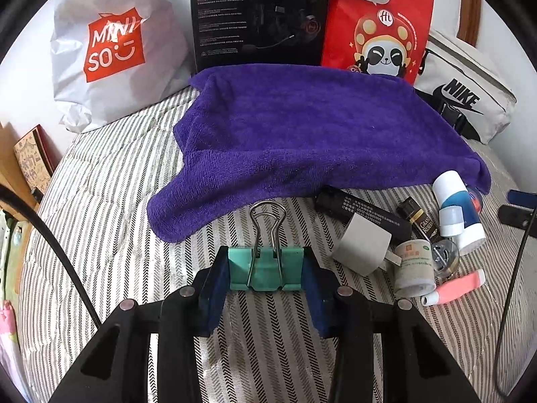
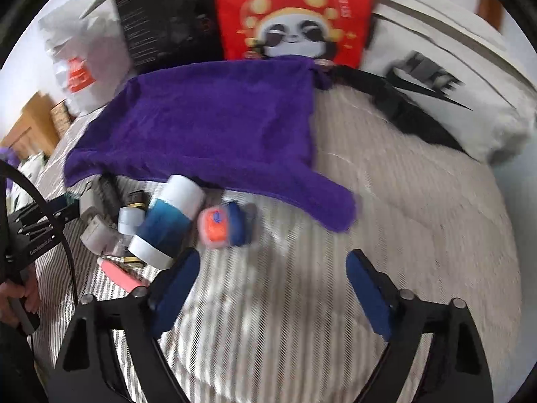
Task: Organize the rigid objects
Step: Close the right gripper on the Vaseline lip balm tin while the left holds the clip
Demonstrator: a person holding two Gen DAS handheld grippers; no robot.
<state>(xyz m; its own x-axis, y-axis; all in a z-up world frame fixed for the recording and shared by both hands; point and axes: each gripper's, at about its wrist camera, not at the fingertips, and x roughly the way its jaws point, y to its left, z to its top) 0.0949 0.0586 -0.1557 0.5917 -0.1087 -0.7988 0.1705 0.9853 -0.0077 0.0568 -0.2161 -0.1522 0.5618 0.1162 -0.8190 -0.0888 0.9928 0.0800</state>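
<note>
A mint-green binder clip (image 1: 241, 268) with steel wire handles lies on the striped bedding (image 1: 117, 218), and my left gripper (image 1: 265, 278) is shut on it, a blue pad pressed on each side. To its right lies a pile: a grey adapter (image 1: 364, 247), a black stick (image 1: 362, 213), a small jar (image 1: 412, 268), a pink tube (image 1: 456, 287) and a white-and-blue bottle (image 1: 458, 211). My right gripper (image 2: 273, 258) hangs open over bare bedding with nothing between its fingers. The same bottle (image 2: 171, 218) and an orange-and-blue round item (image 2: 225, 223) lie just beyond its left finger.
A purple towel (image 1: 302, 134) is spread behind the objects. Along the back stand a white Miniso bag (image 1: 110, 50), a black box (image 1: 258, 13), a red panda bag (image 1: 379, 23) and a white Nike bag (image 1: 463, 100). A person's hand (image 2: 16, 299) grips the left tool's handle.
</note>
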